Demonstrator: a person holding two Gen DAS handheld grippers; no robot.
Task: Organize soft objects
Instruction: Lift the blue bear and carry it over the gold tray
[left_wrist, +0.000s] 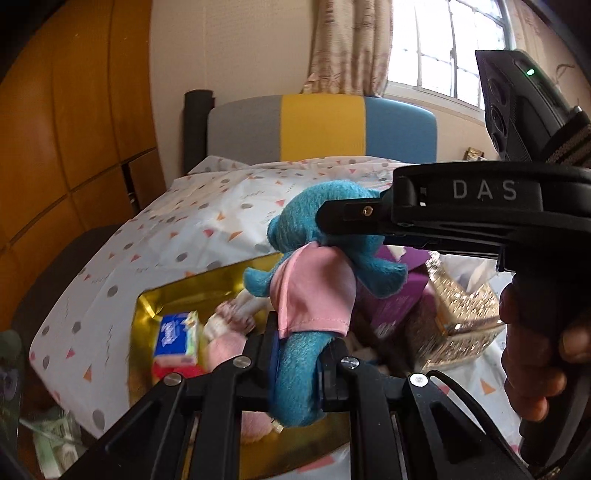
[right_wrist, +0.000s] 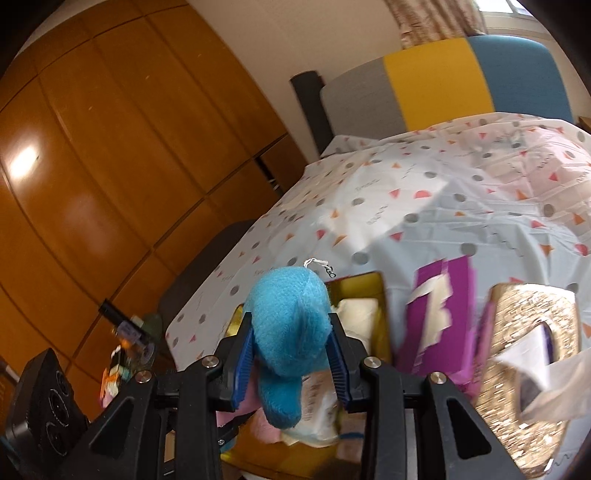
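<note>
A blue stuffed toy in a pink shirt is held up in the air by both grippers, above a bed with a spotty sheet.

In the left wrist view, the left gripper sits at the bottom middle of the picture. Its two fingers are nearly closed and pinch the toy's lower end, a leg or a tail. The rest of the toy stands up from the fingers into the middle of the picture. The right gripper comes in from the right side and grabs the toy's head. A hand at the right edge holds that gripper's handle.

In the right wrist view, the right gripper is at the bottom middle. Its blue pads press on both sides of the toy's round blue head, which fills the gap between them. The fingers are a little way apart because the head is fat.

Under the toy is a shiny gold box on the bed, with soft things and a blue packet inside. To the right of it in the picture are a purple box and a sparkly gold tissue box. A grey, yellow and blue headboard is at the top.
</note>
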